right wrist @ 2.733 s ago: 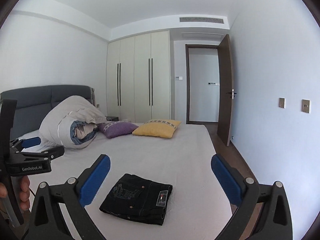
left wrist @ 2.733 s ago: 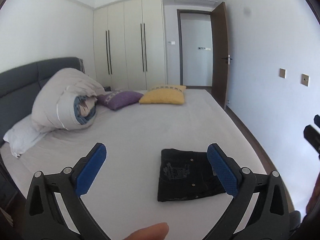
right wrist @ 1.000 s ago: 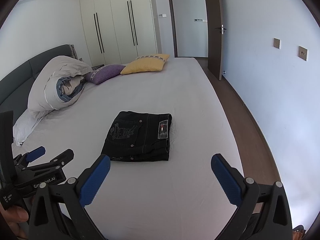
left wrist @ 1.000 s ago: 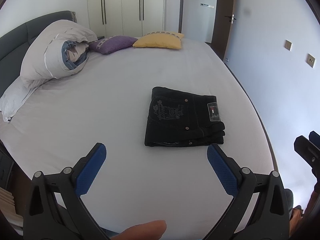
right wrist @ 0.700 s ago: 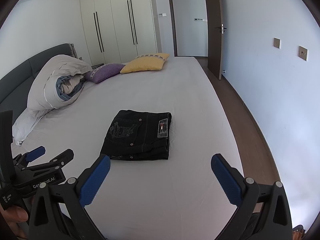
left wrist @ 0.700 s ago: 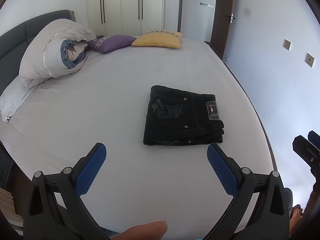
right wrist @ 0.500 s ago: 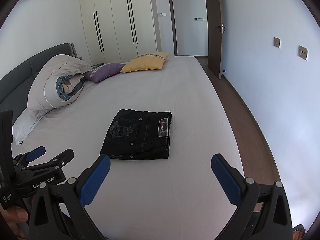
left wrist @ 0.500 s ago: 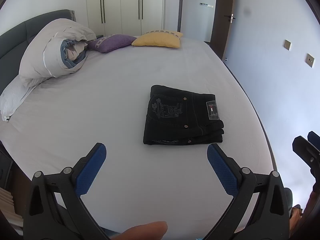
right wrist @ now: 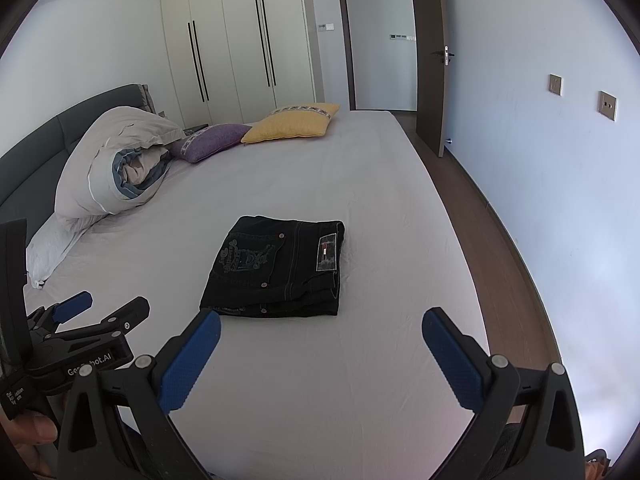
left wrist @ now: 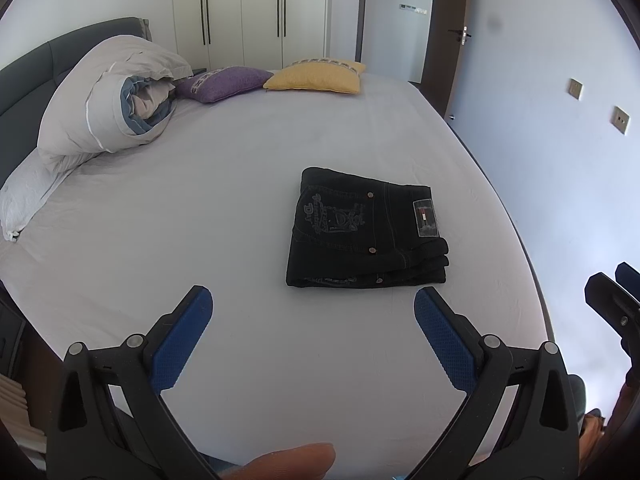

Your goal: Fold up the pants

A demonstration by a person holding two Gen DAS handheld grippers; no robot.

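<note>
A pair of black jeans (left wrist: 366, 232) lies folded into a compact rectangle on the pale sheet of the bed (left wrist: 224, 184), with a stitched back pocket and a brand patch facing up. The same pants (right wrist: 278, 268) sit just beyond the right fingers in the right wrist view. My left gripper (left wrist: 312, 334) hangs open above the sheet, short of the pants, holding nothing. My right gripper (right wrist: 320, 352) is open too and empty, a little nearer than the pants' front edge. The left gripper (right wrist: 92, 318) also shows at the left of the right wrist view.
A rolled duvet (left wrist: 108, 108) and a white pillow (left wrist: 28, 196) lie by the grey headboard at left. A purple cushion (left wrist: 224, 84) and a yellow cushion (left wrist: 316, 76) sit at the far end. The wooden floor (right wrist: 492, 240), wall and open door (right wrist: 428, 60) are on the right.
Since 2.7 s ago both cameras have tilted down toward the bed, so the pants sit higher in view. In the last second almost nothing has moved. Both grippers stay open.
</note>
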